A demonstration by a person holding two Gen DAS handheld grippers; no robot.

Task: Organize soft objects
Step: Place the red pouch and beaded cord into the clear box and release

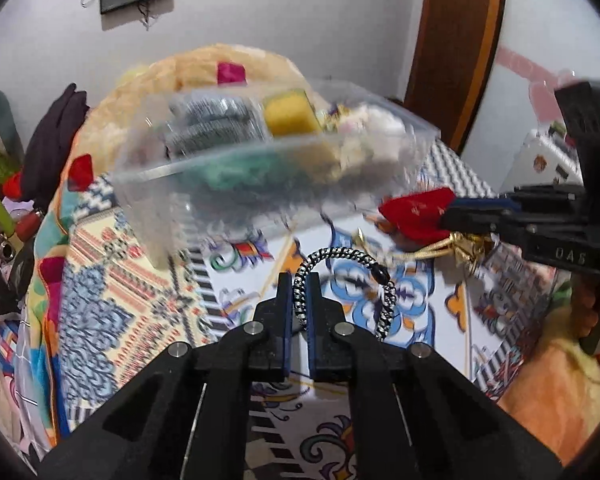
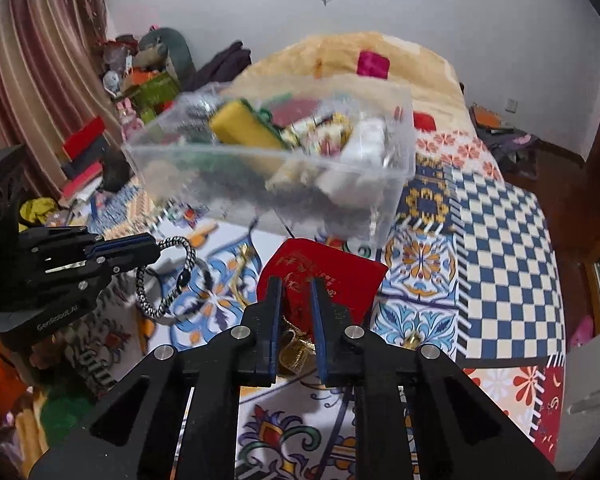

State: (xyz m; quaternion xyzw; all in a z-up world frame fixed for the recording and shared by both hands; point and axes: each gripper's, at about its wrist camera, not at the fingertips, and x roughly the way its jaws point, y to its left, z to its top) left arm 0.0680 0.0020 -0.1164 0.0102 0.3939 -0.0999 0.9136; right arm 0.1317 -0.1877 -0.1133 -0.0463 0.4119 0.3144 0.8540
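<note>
Left gripper (image 1: 299,286) pinches the braided cord bracelet (image 1: 342,280); right gripper (image 2: 295,292) pinches the red drawstring pouch (image 2: 324,276). Both hang just short of the clear plastic bin (image 2: 396,168) (already full). Carry each over the rim before letting go.

A bed (image 2: 500,240) is seen, covered by a patchwork-patterned spread (image 1: 140,280) of floral, checked and geometric panels. A clear plastic bin (image 2: 388,200) is set on the spread toward twelve o'clock, though whether it fully rests there cannot be told because of blur. A fuzzy beige blanket (image 2: 380,46) is laid beyond the bin at twelve o'clock. Dark clothing (image 1: 56,128) is piled at ten o'clock.
</note>
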